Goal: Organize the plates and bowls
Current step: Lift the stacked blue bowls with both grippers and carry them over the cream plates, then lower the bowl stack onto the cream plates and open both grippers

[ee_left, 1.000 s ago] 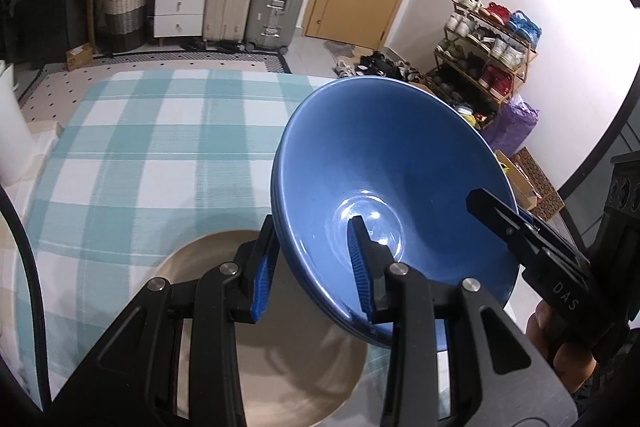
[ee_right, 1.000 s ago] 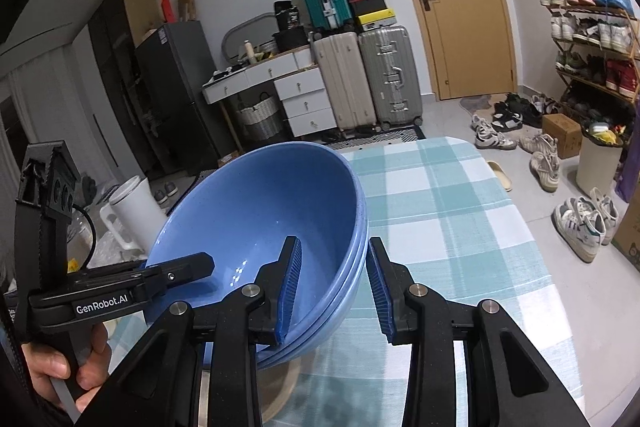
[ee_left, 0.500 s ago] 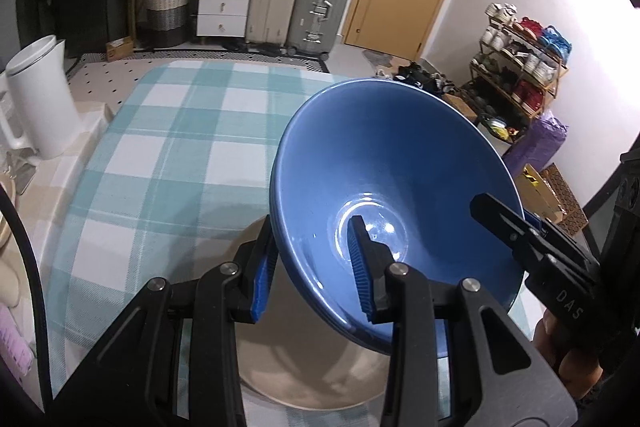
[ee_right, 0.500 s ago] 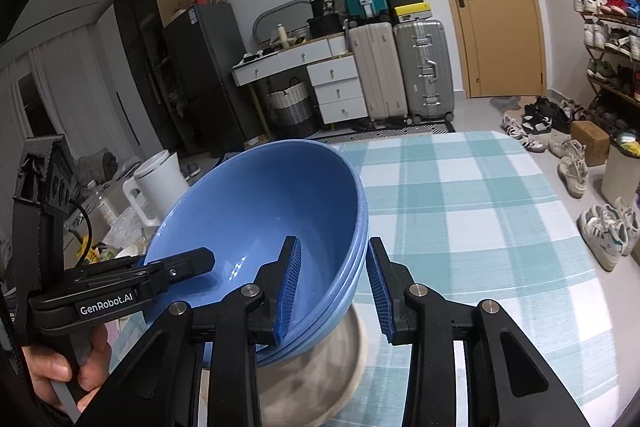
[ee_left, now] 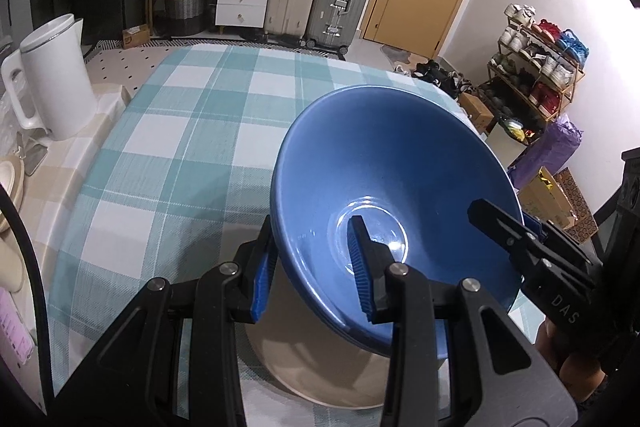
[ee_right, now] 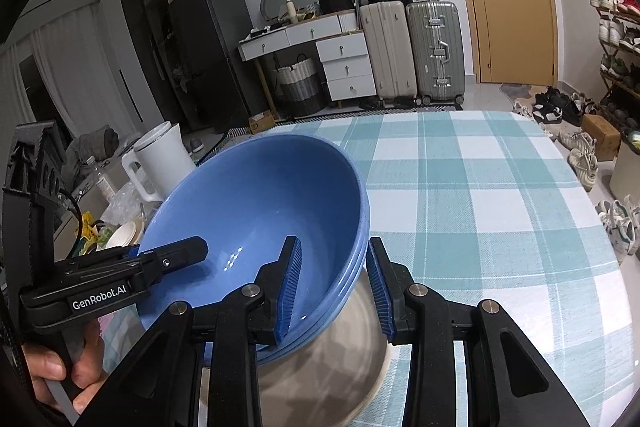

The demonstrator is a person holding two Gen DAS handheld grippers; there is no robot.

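Checked tablecloth (ee_left: 168,163) carries a beige plate (ee_left: 320,363). Your left gripper (ee_left: 312,267) and right gripper (ee_right: 334,287) each pinch opposite rims of the stacked blue bowls (ee_left: 392,195) above it. Lower both evenly, keeping the stack level and centred.

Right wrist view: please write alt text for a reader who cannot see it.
The right gripper and left gripper clamp opposite rims of stacked blue bowls, above a beige plate on a checked tablecloth.
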